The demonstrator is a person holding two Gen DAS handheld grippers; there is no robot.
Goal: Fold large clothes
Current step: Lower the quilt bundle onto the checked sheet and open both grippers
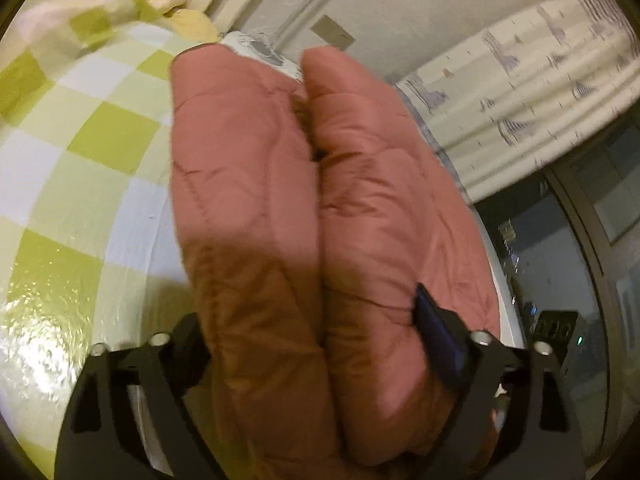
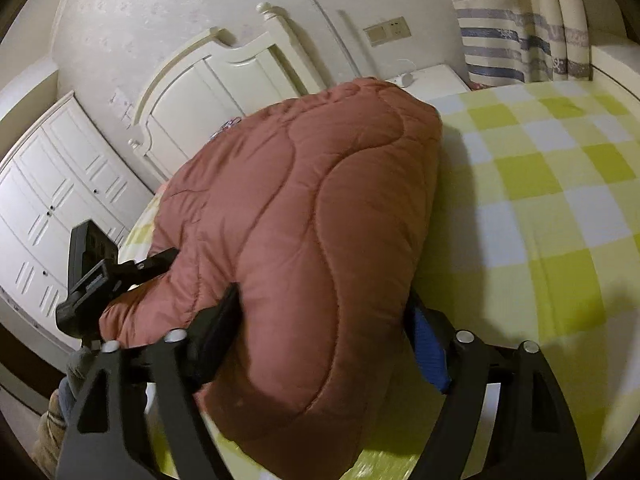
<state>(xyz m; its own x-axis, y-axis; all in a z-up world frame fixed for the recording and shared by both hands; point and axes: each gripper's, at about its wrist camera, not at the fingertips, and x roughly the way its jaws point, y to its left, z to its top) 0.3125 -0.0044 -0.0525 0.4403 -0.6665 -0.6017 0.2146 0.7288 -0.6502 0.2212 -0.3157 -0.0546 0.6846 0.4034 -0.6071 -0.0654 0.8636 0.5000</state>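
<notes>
Evidently the quilted pink jacket (image 2: 304,216) is bundled into thick layers above the checked bed (image 2: 540,200), so folding appears well advanced. Left tongs (image 1: 320,344) and right tongs (image 2: 320,320) each clamp its padding; setting down remains.

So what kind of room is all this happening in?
Most likely a bedroom. The padded pink jacket lies on a bed with a green checked sheet, backed by a cream headboard, with a white wardrobe alongside.
</notes>
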